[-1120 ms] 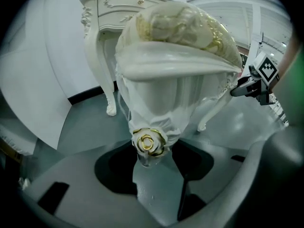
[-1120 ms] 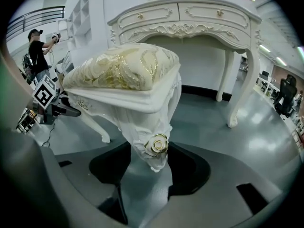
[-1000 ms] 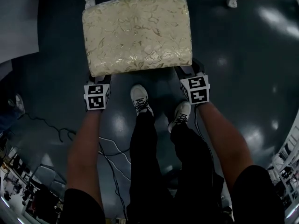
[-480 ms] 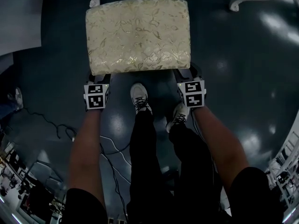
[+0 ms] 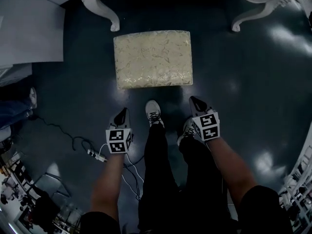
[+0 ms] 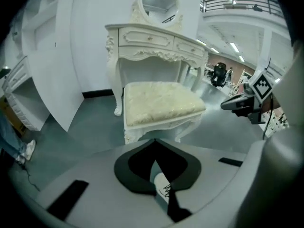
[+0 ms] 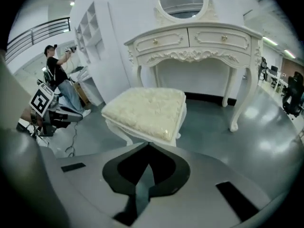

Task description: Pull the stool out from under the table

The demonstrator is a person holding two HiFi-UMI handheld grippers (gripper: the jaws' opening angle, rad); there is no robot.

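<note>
The cream-cushioned stool [image 5: 153,57] stands on the dark floor in front of the white dressing table [image 5: 105,9], out from between its legs. Both grippers hang apart from it, nearer my feet. My left gripper [image 5: 122,116] is off the stool's front left corner, its jaws closing tip to tip with nothing between them. My right gripper [image 5: 196,103] is off the front right corner, likewise closing on nothing. The left gripper view shows the stool [image 6: 159,101] ahead of the met tips [image 6: 154,141]. The right gripper view shows the stool [image 7: 145,110] beyond its tips [image 7: 148,146].
A black cable with a power strip [image 5: 92,152] lies on the floor at my left. My shoes [image 5: 153,112] stand just before the stool. A white panel [image 5: 29,28] flanks the table's left. A person [image 7: 57,70] stands far left by shelves.
Both grippers have come off the stool's front edge and drawn back toward my feet, with their jaws now together. The stool sits farther from me, and the table's legs have come into view.
</note>
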